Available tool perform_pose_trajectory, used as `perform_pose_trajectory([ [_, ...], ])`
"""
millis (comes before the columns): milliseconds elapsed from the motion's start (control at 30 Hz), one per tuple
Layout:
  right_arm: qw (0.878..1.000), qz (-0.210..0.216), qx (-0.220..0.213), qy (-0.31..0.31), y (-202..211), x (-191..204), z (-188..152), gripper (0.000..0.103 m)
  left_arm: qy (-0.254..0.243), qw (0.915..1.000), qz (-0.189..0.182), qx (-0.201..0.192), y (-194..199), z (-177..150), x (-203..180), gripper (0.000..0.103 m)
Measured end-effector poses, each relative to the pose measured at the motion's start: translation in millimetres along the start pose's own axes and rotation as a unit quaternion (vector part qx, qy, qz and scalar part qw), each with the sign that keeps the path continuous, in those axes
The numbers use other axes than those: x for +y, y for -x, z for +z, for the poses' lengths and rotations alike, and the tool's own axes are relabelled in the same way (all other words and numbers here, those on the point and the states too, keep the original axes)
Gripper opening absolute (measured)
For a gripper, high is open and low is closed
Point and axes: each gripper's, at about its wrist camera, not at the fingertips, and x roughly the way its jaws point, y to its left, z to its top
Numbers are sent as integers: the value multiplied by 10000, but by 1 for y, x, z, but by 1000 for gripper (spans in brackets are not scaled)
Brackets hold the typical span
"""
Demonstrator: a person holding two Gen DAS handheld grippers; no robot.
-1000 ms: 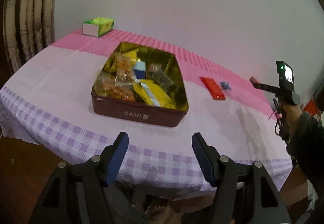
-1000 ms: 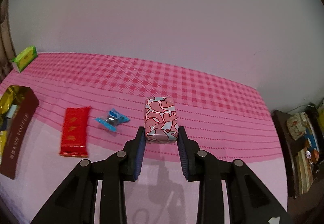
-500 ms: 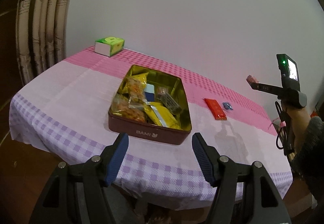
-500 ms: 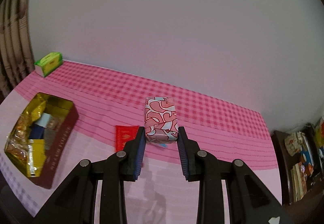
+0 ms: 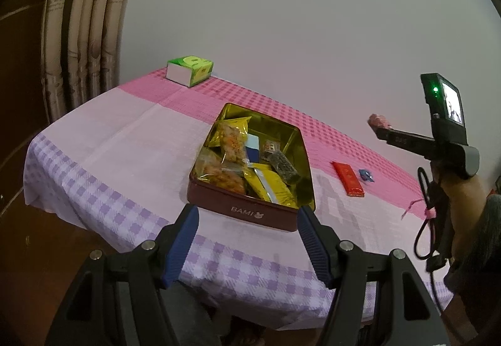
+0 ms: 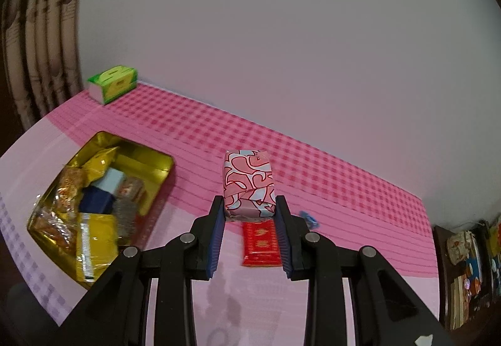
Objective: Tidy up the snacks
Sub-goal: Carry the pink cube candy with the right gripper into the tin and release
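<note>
While the right tool [image 6: 250,214] is clamped on the pink wrapped snack [image 6: 249,186], holding it up in the air above the worktop [image 6: 360,199], the left tool [image 5: 247,239] has its 2 blue fingers wide apart and holds nothing. The snack looks light and a bit soft, and its shiny wrap may be slippery, so a grip on its 2 flat sides is best. The tin [image 6: 162,180] waits near on the left, already holding several snacks.

right tongs [image 6: 250,214] clamp pink packet [image 6: 249,186] | above table, right of tin [image 6: 156,186]
</note>
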Motion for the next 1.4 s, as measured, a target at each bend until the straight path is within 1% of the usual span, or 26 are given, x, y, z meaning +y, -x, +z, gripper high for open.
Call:
perform_pose_trajectory([
  [133,9998,110,21,146,-4,23,-1,28,43,10000,2,-3,0,0,2,66],
  [367,9988,292,59,383,-8,53,-4,28,102,9999,18,37,-3,1,5,66],
  [500,9976,441,90,535,-10,71,-8,28,156,9999,25,65,-4,1,7,66],
  [667,9945,756,183,704,-13,99,-17,28,173,9998,28,74,-4,1,8,66],
  [833,9913,930,228,898,-13,123,-24,28,194,9998,30,103,-5,1,9,66],
  [1067,9887,1101,296,971,-21,139,-20,28,233,9996,48,137,-7,0,11,66],
  [1267,9859,1333,645,783,-49,144,-12,28,272,9995,86,167,-11,-1,13,66],
  [1400,9828,1423,636,990,-55,160,-18,28,399,9988,126,235,-16,0,20,66],
])
